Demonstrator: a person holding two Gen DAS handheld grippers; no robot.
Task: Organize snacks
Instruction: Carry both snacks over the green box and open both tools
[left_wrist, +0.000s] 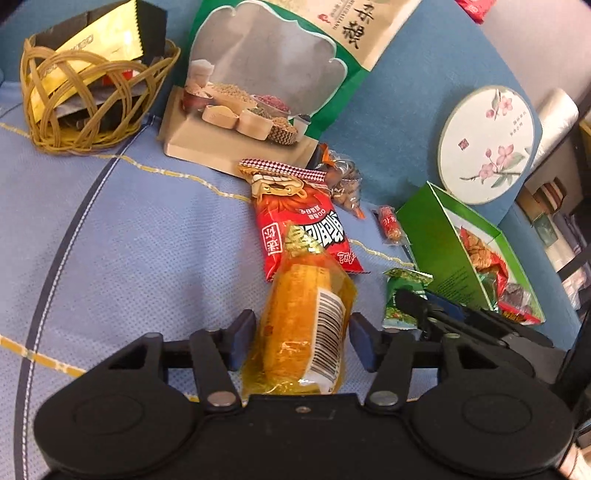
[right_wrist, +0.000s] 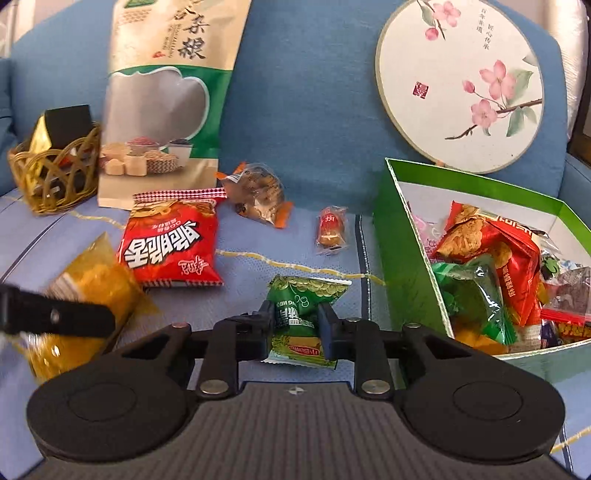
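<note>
Clamping on the small green crinkled snack packet (right_wrist: 301, 325), the right gripper (right_wrist: 295, 325) had its jaws narrowed onto the wrapper's middle, just left of the open green cardboard box (right_wrist: 410, 258). Doing this well probably meant a firm pinch, a clean lift over the box's near wall, and a drop among the packets already inside. That gripper pointed forward and downward. Further left of the box, the left gripper (left_wrist: 301, 334) stood wide around the yellow clear-wrapped snack with a barcode (left_wrist: 306, 325), pads not pressing. Beyond, left of the box, lay the red glossy crisp packet (right_wrist: 171, 240).
</note>
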